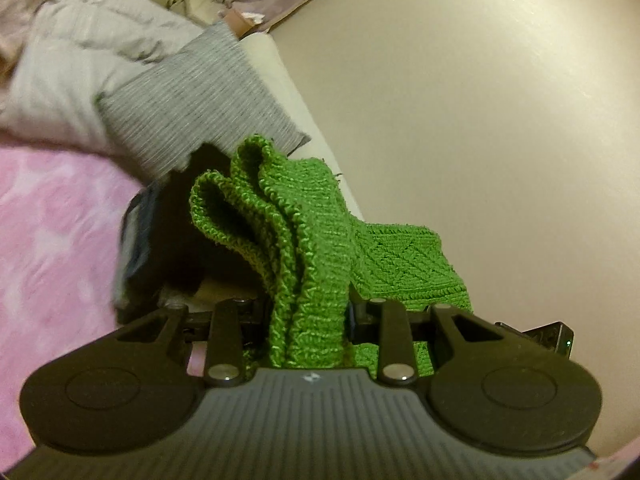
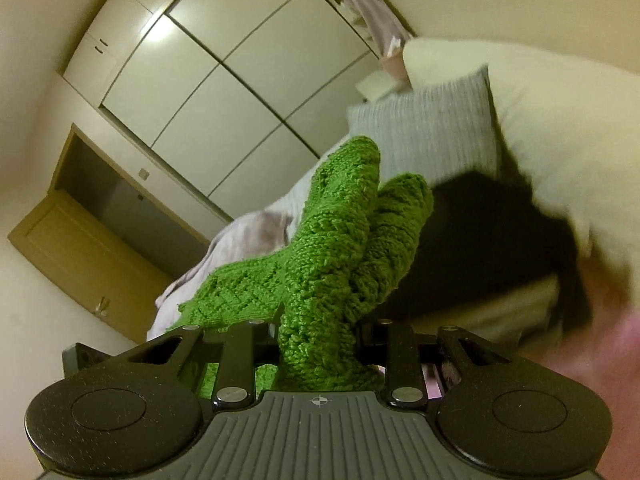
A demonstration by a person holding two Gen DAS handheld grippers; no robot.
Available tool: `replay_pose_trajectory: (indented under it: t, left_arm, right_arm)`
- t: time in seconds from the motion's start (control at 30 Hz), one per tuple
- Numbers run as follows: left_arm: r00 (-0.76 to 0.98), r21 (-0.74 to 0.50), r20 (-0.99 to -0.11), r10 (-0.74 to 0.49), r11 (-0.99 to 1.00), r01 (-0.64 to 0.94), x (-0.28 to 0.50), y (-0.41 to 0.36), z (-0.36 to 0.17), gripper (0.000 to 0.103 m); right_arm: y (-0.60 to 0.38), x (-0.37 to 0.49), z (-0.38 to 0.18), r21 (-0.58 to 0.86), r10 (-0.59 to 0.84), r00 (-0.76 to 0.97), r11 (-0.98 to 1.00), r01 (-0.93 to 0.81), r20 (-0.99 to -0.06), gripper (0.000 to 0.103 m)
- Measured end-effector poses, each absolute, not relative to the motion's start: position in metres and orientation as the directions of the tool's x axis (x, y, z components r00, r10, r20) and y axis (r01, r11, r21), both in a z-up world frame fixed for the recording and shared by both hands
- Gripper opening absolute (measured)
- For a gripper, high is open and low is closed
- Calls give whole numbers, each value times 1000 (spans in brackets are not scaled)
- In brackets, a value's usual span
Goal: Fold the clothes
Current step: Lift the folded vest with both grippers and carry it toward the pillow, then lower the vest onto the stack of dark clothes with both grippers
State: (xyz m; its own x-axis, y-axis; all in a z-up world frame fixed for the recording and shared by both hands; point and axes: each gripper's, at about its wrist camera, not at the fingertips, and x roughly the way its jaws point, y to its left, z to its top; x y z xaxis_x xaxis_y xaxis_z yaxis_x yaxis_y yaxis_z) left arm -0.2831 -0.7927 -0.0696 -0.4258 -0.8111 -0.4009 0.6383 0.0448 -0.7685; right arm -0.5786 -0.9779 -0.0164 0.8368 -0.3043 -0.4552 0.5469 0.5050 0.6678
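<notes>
Left claw clamped on bunched folds of green knit, right claw clamped on another bunch of it, knit held up off pink bed, grey pillow behind

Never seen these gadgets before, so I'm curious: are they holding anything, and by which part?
Both hold the green knitted garment: the left gripper and the right gripper each pinch a bunched fold of it.
</notes>
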Motion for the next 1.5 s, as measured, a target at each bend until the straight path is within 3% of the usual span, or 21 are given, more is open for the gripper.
replay_pose_trajectory:
  t: [0.33, 0.77, 0.83, 0.9, 0.93, 1.07, 1.13, 1.17, 1.23, 1.37, 1.4, 1.5]
  left_arm:
    - [-378, -726, -397, -836, 35, 686, -293, -944, -60, 27]
    - [-358, -713, -497, -791, 137, 688, -291, -1002, -127, 27]
    - [-346, -688, -529, -775, 152, 710, -292, -1011, -144, 30]
    - [-296, -621, -615, -731, 217, 753, -293, -1020, -166, 34]
    - [-268, -586, -659, -702, 258, 768, -293, -1022, -176, 40]
    - [-204, -561, -654, -728, 286, 777, -283, -1005, -175, 50]
    - [-94, -475, -655, -750, 312, 823, -283, -993, -159, 47]
    - [-37, -434, -653, -757, 334, 836, -284, -988, -151, 40]
    - [30, -397, -628, -777, 353, 847, -288, -983, -134, 36]
    - [-61, -356, -601, -797, 199, 913, -324, -1004, -123, 35]
    - [-61, -325, -603, -795, 175, 929, -335, -1012, -126, 34]
    - [38, -165, -621, -783, 178, 970, -354, -1035, -149, 31]
  right_arm:
    - [-1127, -575, -22, 661, -322, 863, 555, 505, -389, 25]
    - [-1204, -567, -106, 706, -259, 855, 482, 518, -450, 27]
    - [-1204, -564, -124, 664, -291, 822, 487, 568, -490, 32]
    - [-1206, -561, -148, 625, -322, 744, 405, 667, -585, 44]
    - [-1207, -560, -158, 591, -327, 691, 360, 722, -644, 44]
    - [-1196, -581, -151, 574, -433, 667, 343, 744, -606, 46]
    - [-1189, -586, -133, 500, -505, 620, 367, 784, -600, 46]
    - [-1184, -585, -123, 457, -541, 604, 396, 797, -585, 46]
    - [-1174, -577, -106, 381, -582, 610, 477, 792, -538, 46]
    - [-1154, -535, -102, 147, -648, 590, 604, 783, -481, 40]
    - [-1150, -526, -107, 109, -656, 578, 611, 784, -486, 33]
    - [-1158, -504, -141, 66, -648, 515, 585, 808, -561, 29]
